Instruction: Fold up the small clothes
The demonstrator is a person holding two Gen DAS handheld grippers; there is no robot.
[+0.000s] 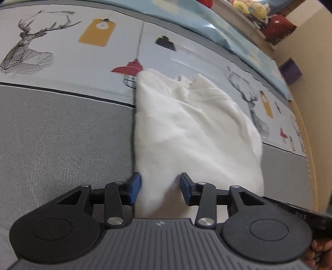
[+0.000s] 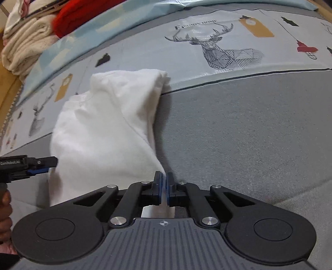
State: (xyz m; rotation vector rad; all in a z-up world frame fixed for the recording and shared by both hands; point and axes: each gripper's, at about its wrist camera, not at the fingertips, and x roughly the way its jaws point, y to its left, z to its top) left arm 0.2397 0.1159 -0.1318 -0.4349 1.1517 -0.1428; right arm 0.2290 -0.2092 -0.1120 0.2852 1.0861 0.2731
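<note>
The white garment [image 1: 193,133] is lying half-folded on the bed, across the line where the grey band [image 1: 62,133] meets the deer-print strip [image 2: 224,52]. The right gripper [image 2: 164,187] is clenched on its near right corner, cloth pinched between the 2 blue pads. The left gripper [image 1: 159,187] sits spread apart over the near left edge, not pinching it. A red item [image 2: 76,14] lies well beyond the garment.
</note>
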